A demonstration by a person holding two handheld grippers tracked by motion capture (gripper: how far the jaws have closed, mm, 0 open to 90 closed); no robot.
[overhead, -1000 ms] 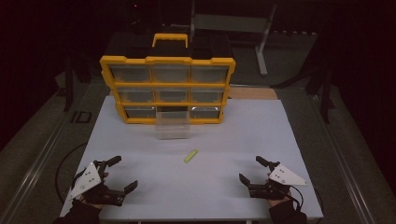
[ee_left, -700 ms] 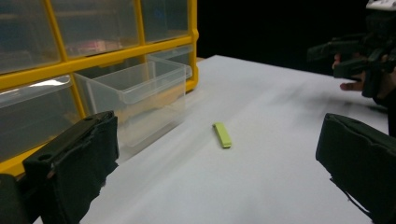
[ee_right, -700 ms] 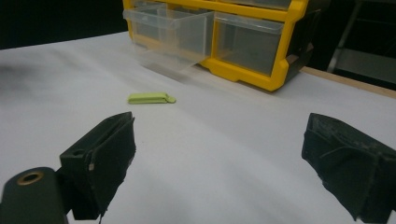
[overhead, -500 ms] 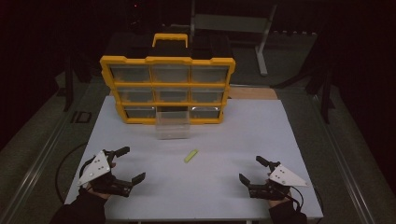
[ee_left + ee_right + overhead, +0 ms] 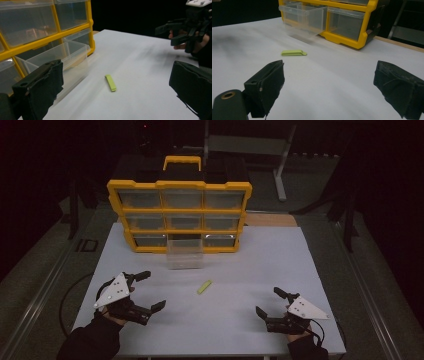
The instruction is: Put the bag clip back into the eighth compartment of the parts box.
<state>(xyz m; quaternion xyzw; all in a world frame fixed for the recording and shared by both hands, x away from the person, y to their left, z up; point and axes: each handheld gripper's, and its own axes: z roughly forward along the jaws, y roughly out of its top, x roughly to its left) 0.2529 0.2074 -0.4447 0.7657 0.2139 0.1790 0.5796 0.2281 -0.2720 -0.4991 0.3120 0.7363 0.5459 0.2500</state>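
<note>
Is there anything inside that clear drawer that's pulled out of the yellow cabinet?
The pulled-out drawer of the yellow cabinet looks empty: its clear walls and floor show nothing inside. Its back end, under the frame, is hidden. The small green clip lies outside it on the white table.

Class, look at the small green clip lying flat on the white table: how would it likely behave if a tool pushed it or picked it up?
The green clip looks thin and small, so it is probably light and stiff. It lies flat on the smooth white table, so a push would likely slide it rather than roll it. Its low profile may make it awkward for the open left tool to grip.
</note>
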